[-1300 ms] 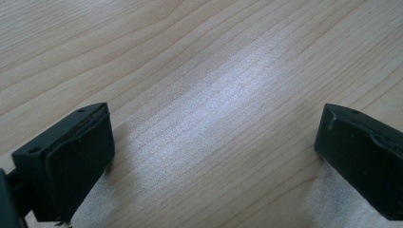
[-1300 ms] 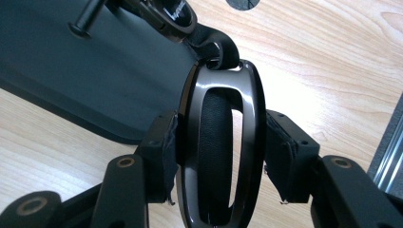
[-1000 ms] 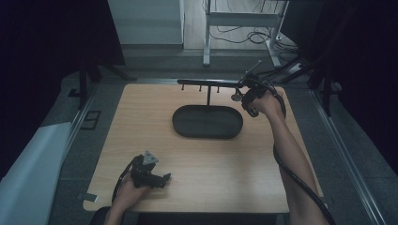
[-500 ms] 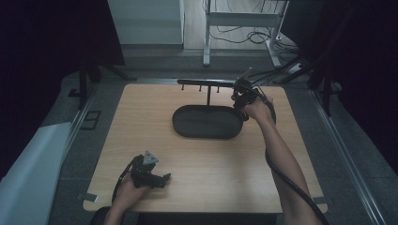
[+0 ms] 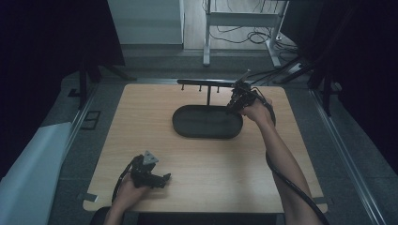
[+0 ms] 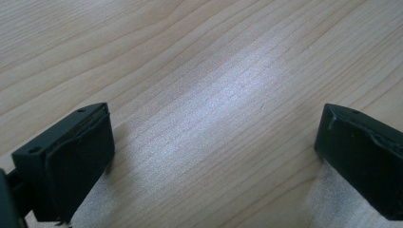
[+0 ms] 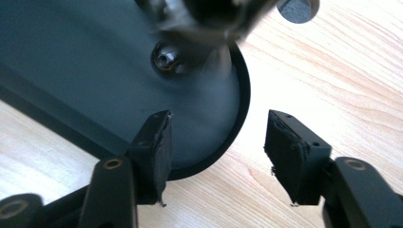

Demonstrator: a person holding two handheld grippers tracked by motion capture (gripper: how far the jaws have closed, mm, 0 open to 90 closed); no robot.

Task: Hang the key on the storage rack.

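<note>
A black oval tray (image 5: 202,123) lies at the middle back of the wooden table (image 5: 141,122). A thin post (image 5: 209,96) rises from it and carries a black horizontal bar (image 5: 206,83) with small pegs. My right gripper (image 5: 233,105) hovers under the bar's right end, over the tray's right end. Its jaws stand open over the tray (image 7: 71,71) rim with nothing between them (image 7: 218,123). A blurred bar end (image 7: 214,19) and a shiny peg (image 7: 165,59) hang just ahead. My left gripper (image 5: 162,178) rests near the front left, open (image 6: 214,114) over bare wood.
The table's front edge (image 5: 202,210) lies just below the left hand. A white sheet (image 5: 28,173) lies on the floor at the left. Metal frame legs and cables (image 5: 244,28) stand beyond the table's back edge.
My right gripper has moved left and a little toward the person, from the bar's right end to over the tray's right end. The left gripper has stayed put.
</note>
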